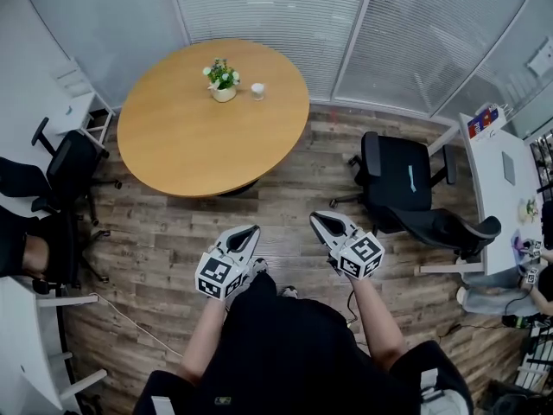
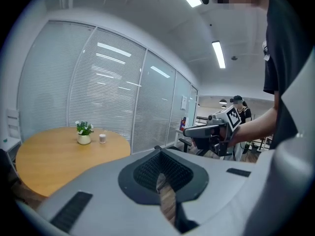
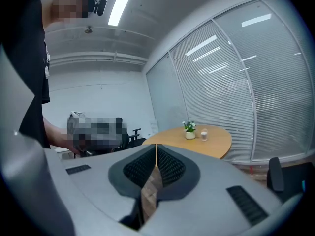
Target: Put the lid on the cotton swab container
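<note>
The cotton swab container (image 1: 257, 91) is a small pale cup on the far side of the round wooden table (image 1: 173, 145), beside a potted plant (image 1: 223, 80). I cannot make out a separate lid. My left gripper (image 1: 250, 232) and right gripper (image 1: 320, 221) hang side by side over the wood floor, well short of the table, both shut with nothing between the jaws. The left gripper view shows the container (image 2: 102, 138) far off, past the closed left gripper (image 2: 158, 150). In the right gripper view the container (image 3: 204, 134) stands beyond the closed right gripper (image 3: 156, 147).
A black office chair (image 1: 404, 188) stands right of the grippers, and more black chairs (image 1: 67, 173) stand at the left. A white desk (image 1: 497, 180) runs along the right, with a person (image 1: 537, 277) seated at it. Glass walls with blinds (image 1: 285, 7) lie behind the table.
</note>
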Demonstrator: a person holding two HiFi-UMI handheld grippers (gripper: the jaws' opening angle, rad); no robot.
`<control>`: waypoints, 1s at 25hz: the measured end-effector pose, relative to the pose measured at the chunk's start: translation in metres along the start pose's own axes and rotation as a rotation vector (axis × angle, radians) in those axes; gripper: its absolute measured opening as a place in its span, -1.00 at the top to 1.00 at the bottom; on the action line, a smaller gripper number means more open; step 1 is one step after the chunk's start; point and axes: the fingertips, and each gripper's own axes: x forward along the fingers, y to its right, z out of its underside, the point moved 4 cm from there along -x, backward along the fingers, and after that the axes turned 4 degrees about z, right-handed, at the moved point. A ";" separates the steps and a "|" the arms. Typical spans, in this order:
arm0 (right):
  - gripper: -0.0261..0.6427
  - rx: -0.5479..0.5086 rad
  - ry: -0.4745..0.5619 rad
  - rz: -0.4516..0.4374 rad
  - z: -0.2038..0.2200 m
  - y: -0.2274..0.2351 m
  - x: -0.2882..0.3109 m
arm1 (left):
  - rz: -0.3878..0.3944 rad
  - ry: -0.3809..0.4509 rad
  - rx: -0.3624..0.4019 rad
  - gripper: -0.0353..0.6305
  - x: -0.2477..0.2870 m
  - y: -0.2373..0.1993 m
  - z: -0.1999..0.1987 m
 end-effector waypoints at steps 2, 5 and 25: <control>0.90 0.000 0.013 -0.001 -0.005 -0.003 0.014 | 0.015 -0.004 0.007 0.88 0.002 -0.016 -0.005; 0.90 0.008 0.028 0.002 -0.011 -0.005 0.034 | 0.029 -0.006 0.010 0.88 0.008 -0.040 -0.011; 0.90 0.028 0.040 0.062 -0.024 0.009 0.114 | 0.105 -0.027 0.020 0.88 0.026 -0.132 -0.024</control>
